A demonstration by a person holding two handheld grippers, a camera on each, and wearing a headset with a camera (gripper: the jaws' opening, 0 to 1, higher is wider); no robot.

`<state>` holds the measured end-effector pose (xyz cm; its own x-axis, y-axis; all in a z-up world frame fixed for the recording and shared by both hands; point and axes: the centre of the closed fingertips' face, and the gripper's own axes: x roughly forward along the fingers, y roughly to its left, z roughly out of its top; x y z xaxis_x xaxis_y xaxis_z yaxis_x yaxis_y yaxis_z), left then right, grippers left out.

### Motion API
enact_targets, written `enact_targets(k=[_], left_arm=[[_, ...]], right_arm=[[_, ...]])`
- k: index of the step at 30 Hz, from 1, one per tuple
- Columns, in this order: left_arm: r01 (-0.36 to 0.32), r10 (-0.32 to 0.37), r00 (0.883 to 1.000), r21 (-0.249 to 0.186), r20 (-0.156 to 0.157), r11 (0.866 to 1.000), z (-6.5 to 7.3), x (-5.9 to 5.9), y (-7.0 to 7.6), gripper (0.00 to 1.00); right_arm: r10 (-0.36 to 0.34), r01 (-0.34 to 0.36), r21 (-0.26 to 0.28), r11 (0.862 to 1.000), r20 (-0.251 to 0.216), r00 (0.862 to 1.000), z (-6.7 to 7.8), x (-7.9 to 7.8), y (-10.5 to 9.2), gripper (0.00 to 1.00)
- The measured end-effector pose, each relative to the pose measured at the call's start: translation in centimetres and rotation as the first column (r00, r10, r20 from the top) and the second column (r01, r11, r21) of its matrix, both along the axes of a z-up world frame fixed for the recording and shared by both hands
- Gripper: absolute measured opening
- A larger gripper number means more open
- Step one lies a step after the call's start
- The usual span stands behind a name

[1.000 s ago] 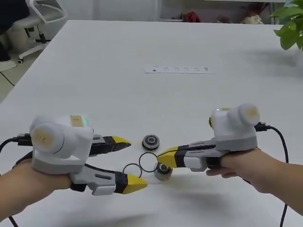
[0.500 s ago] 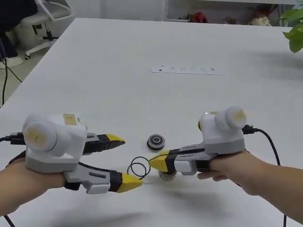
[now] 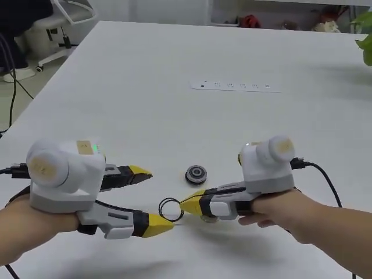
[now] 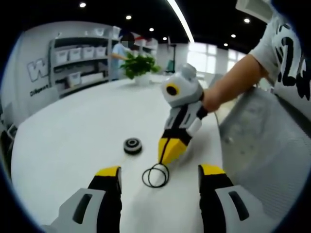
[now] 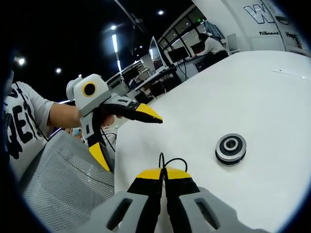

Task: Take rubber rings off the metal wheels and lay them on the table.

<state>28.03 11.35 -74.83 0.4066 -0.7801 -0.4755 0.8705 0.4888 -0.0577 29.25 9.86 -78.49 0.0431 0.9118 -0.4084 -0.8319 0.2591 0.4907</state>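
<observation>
A small metal wheel (image 3: 196, 174) lies flat on the white table (image 3: 174, 104); in the right gripper view the wheel (image 5: 231, 148) is ahead and to the right. Thin black rubber rings (image 3: 170, 208) lie overlapped on the table just in front of it. My right gripper (image 3: 187, 204) is shut, and a rubber ring (image 5: 172, 162) loops out from between its yellow tips (image 5: 163, 172). A second wheel (image 3: 205, 218) is mostly hidden beneath that gripper. My left gripper (image 3: 152, 199) is open, its jaws standing either side of the rings (image 4: 155, 175) without touching them.
A white strip with small markings (image 3: 235, 86) lies farther back on the table. An office chair (image 3: 55, 23) stands off the far left corner. A green plant (image 3: 366, 40) is at the right edge. The tabletop stretches wide beyond the wheel.
My right gripper has moved left and lower, so its tips now reach the rings and cover the second wheel. The left gripper has barely moved. The head camera shifted.
</observation>
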Motion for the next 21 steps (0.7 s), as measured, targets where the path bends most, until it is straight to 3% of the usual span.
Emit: enact_targets(k=[14,21], left_arm=[[-0.003,0.003,1.000,0.006,-0.011,1.000,-0.3,-0.1,0.2,0.65],[-0.001,0.001,1.000,0.011,-0.018,1.000,-0.6,-0.1,0.1,0.64]], right_arm=[[-0.034,0.035,-0.033,0.999,0.036,0.999,-0.6,0.9,-0.1,0.00],[-0.048,0.051,-0.042,0.998,0.066,0.997,-0.5,1.3,-0.3,0.05]])
